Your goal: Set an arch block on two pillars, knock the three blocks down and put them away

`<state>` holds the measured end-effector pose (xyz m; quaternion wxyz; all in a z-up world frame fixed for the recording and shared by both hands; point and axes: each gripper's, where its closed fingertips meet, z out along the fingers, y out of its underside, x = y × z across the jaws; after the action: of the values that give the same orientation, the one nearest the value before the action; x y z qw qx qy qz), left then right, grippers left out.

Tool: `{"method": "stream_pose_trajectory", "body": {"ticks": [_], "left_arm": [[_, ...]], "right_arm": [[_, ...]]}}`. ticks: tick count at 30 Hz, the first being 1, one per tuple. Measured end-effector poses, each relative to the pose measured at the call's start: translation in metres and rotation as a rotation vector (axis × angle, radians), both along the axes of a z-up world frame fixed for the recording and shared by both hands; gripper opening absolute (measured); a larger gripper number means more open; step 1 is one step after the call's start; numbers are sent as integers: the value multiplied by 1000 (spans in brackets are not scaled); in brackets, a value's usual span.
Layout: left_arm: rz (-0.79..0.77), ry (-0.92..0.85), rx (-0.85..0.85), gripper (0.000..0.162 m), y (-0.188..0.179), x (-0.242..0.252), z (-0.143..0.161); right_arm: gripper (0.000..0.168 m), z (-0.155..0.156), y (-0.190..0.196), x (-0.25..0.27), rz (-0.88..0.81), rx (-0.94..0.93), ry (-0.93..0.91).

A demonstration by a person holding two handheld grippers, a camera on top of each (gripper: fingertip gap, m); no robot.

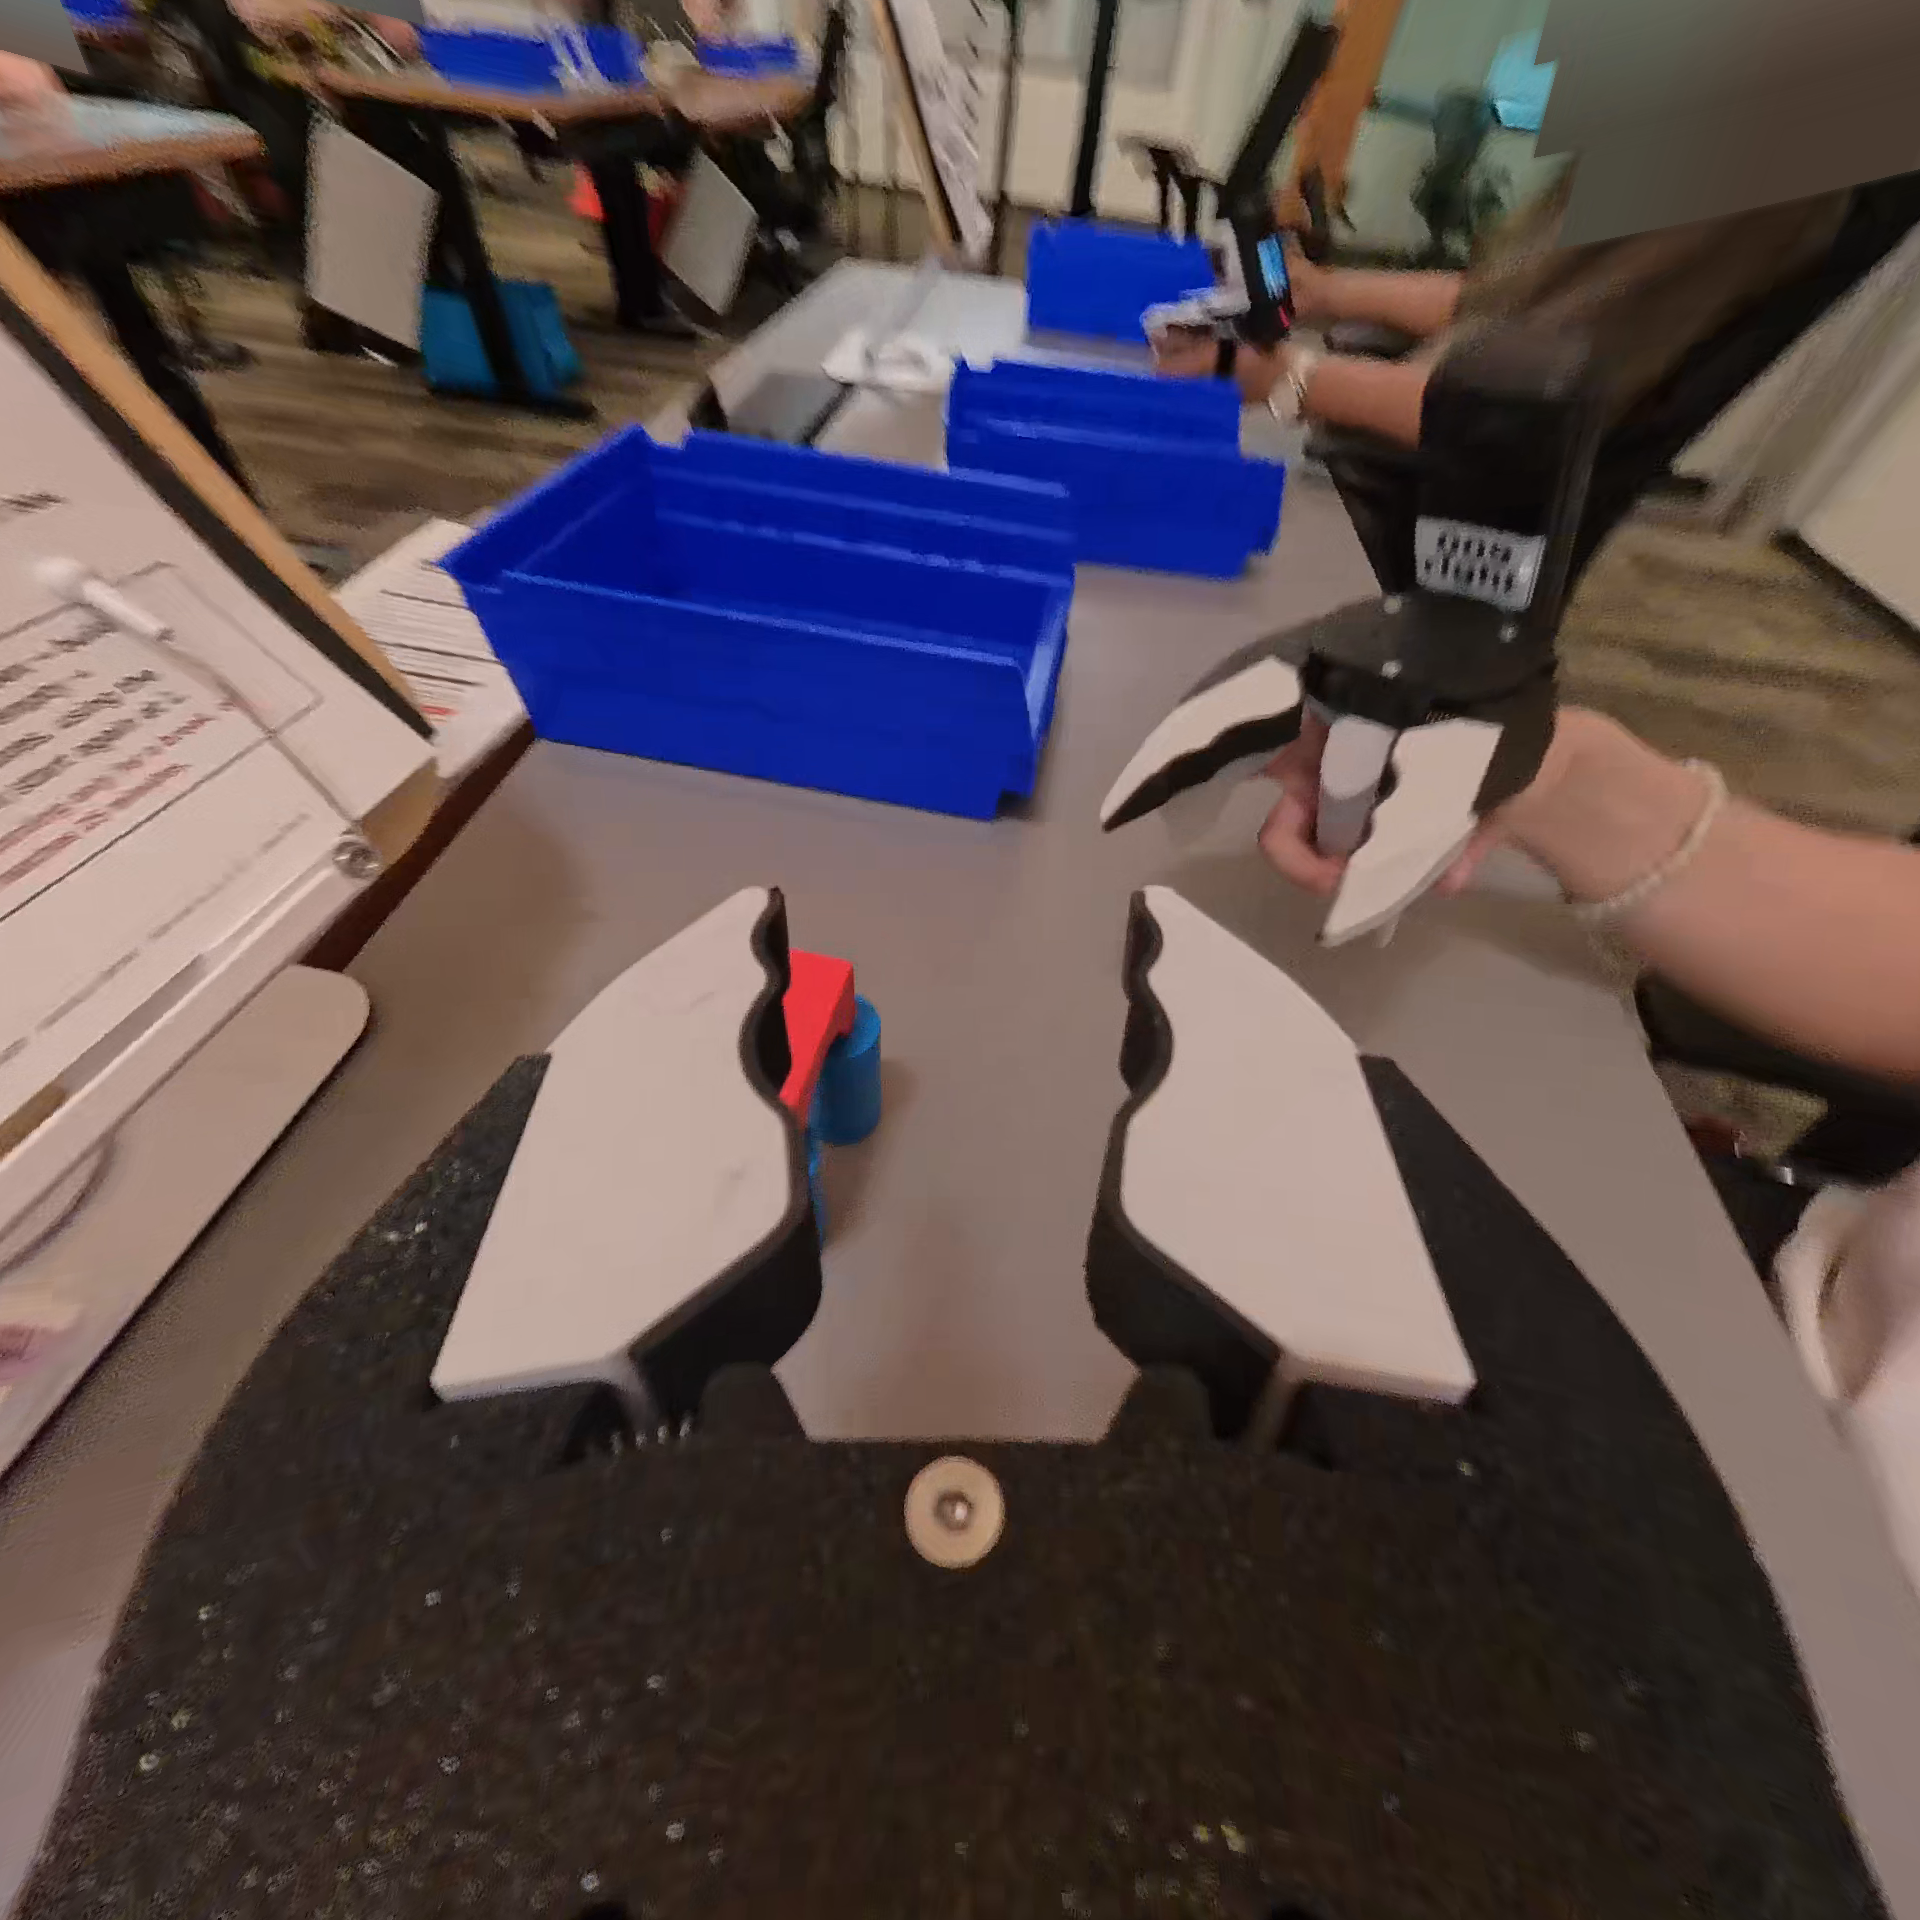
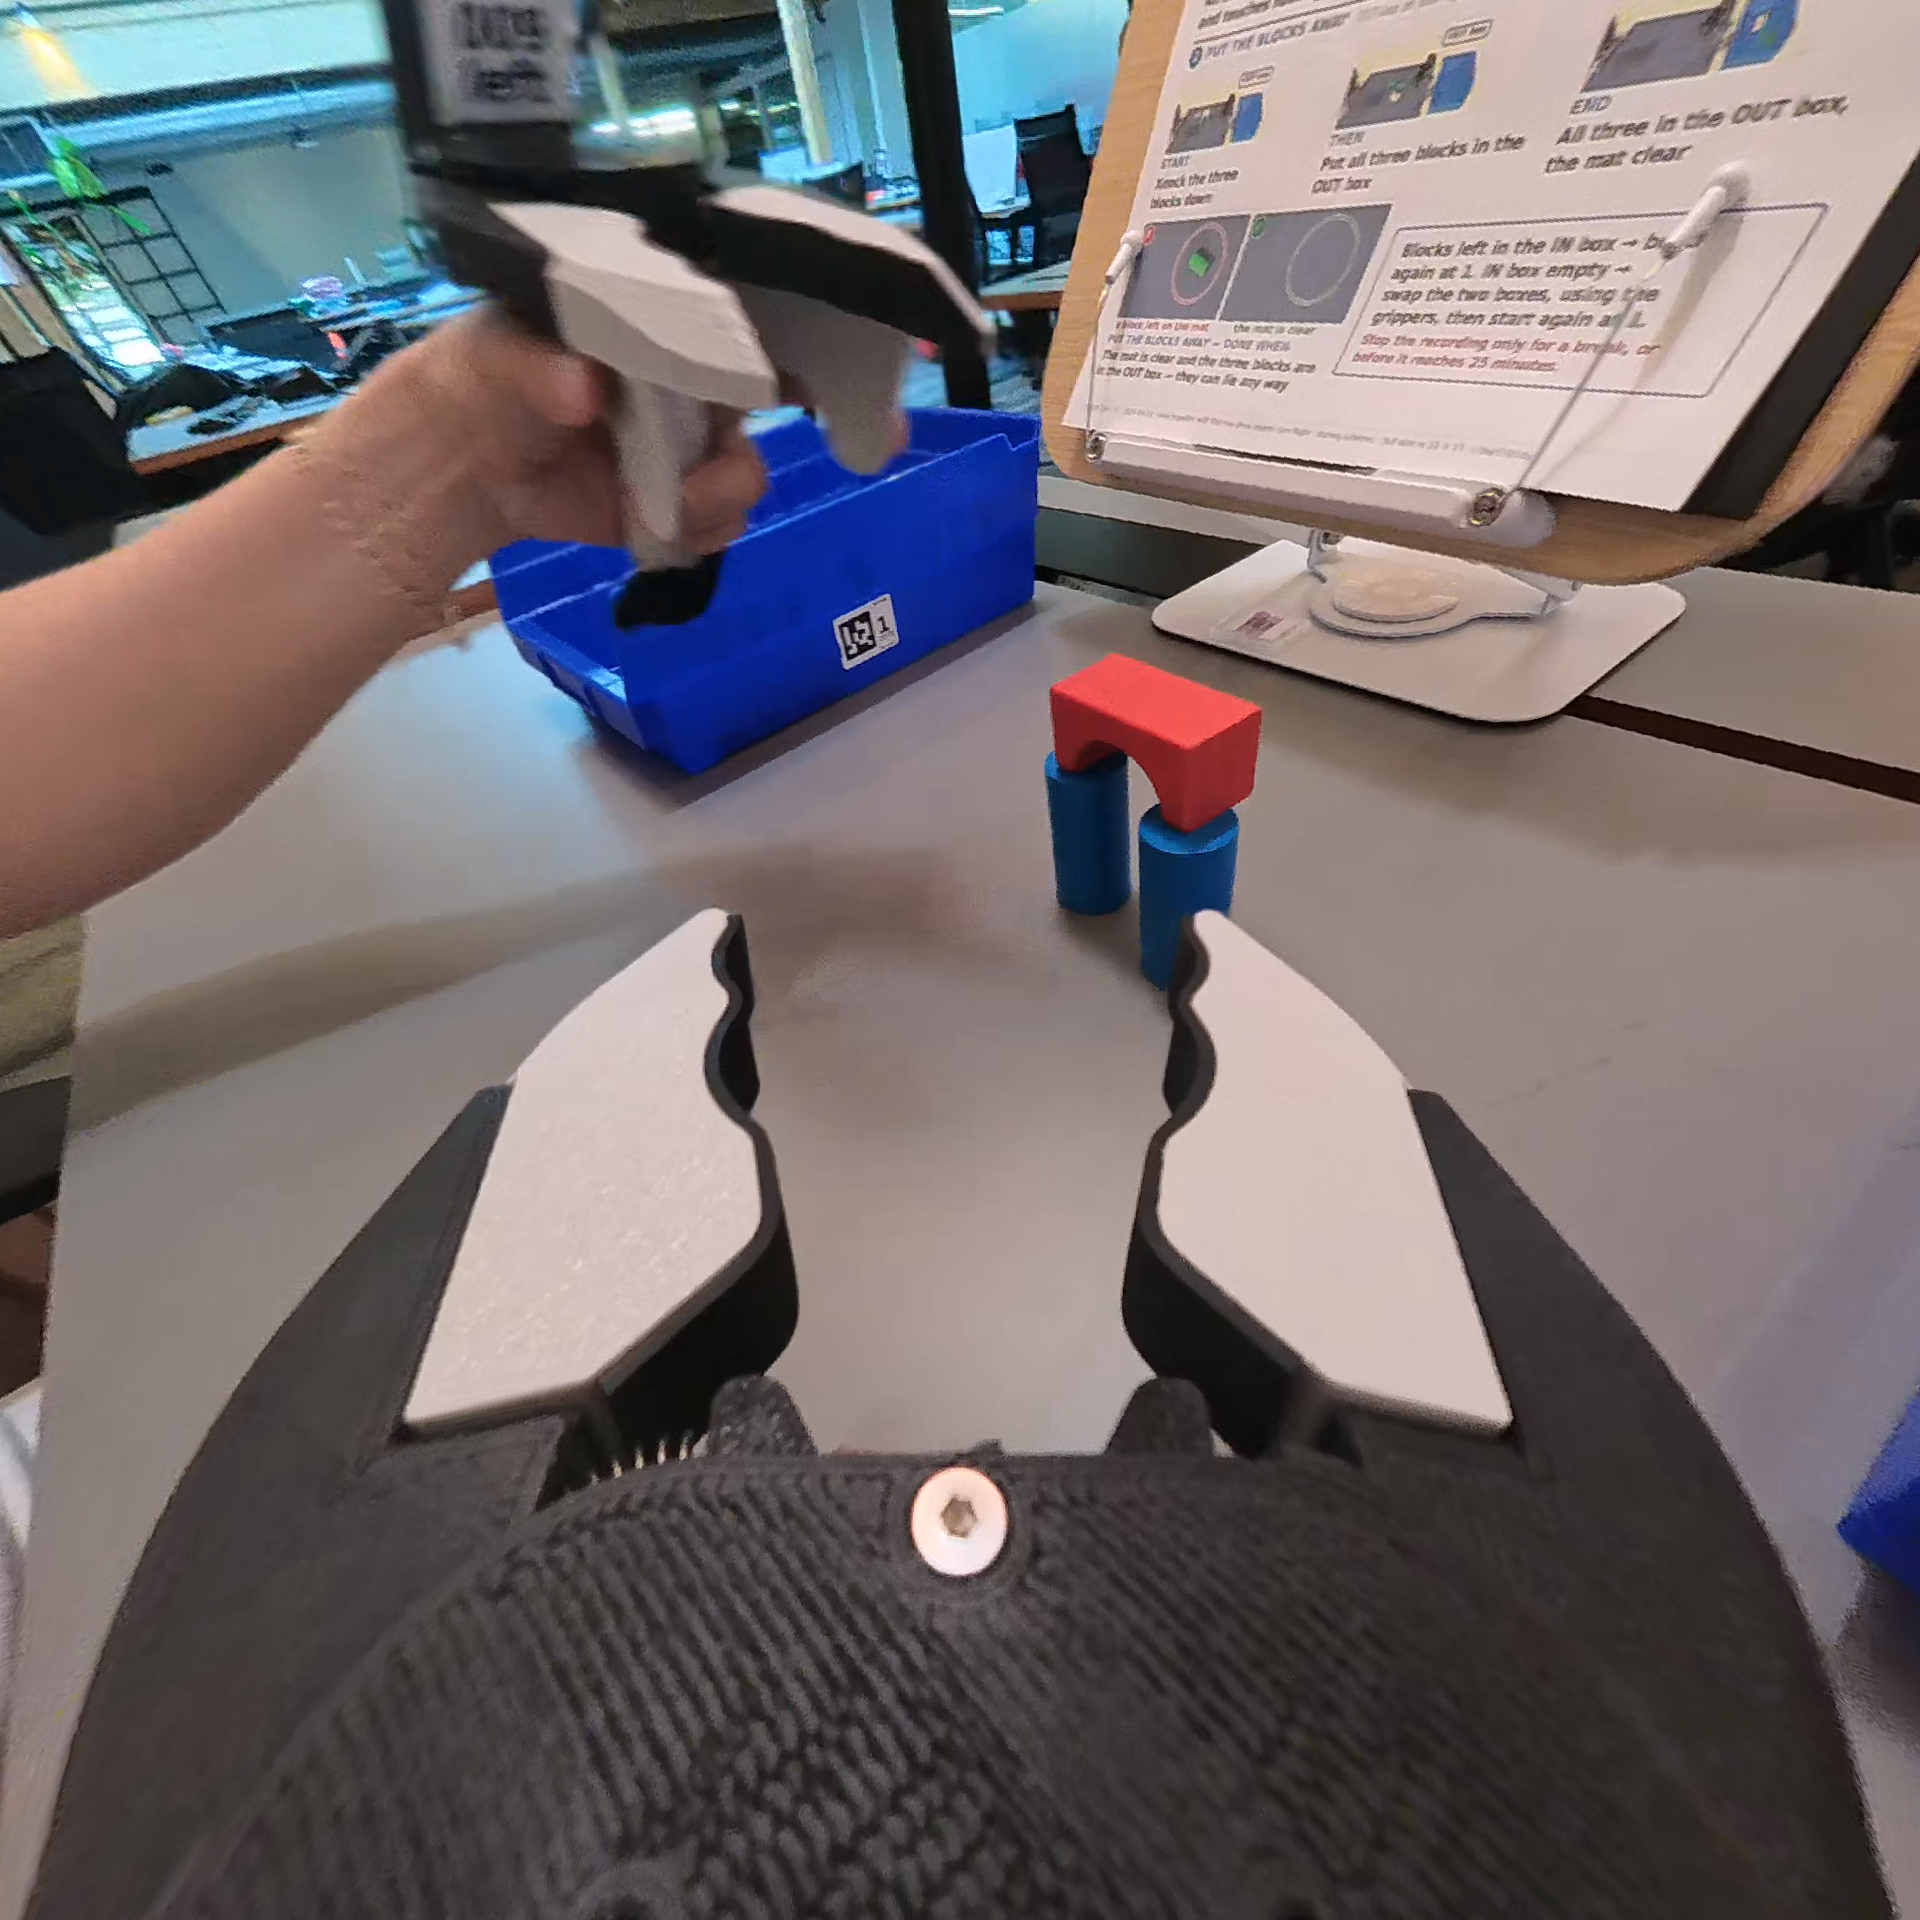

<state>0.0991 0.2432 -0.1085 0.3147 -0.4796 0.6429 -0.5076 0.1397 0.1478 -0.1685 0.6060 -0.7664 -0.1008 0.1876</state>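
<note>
Two blue cylinders (image 2: 1091, 847) — one red arch block (image 2: 1153, 727) — three blue bins (image 1: 769, 634).

A grey table (image 2: 1558, 1039) carried a blue bin (image 2: 790, 623) with a small tag on its side, two more blue bins (image 1: 1112, 457) farther along, and a wooden stand (image 2: 1507, 540) holding a printed sheet (image 2: 1455, 260). Desks (image 1: 561, 104) stood behind.

Two hand-held tools share one build: a rough, speckled black printed body, a pale round washer with a hex screw at centre, and two light grey fingers (image 1: 644, 1132) backed with wavy-edged black pads. The left tool (image 1: 956, 914) and right tool (image 2: 961, 930) each carry a grey pistol handle (seen from the opposite camera). A beaded bracelet (image 1: 1652, 842) circles the right wrist.
</note>
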Motion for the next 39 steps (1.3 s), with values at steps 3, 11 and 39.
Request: {"method": "stream_pose_trajectory", "body": {"ticks": [3,11,39], "left_arm": [[141,-106,-53,46,-2,-26,12],[600,-186,-63,0,4,-100,-17],[618,-52,-51,0,-8,-149,-41]], "right_arm": [[72,-3,14,8,-82,-14,2],[27,-34,51,58,-469,-140,-10],[0,-75,124,60,-747,-346,-186]]}}
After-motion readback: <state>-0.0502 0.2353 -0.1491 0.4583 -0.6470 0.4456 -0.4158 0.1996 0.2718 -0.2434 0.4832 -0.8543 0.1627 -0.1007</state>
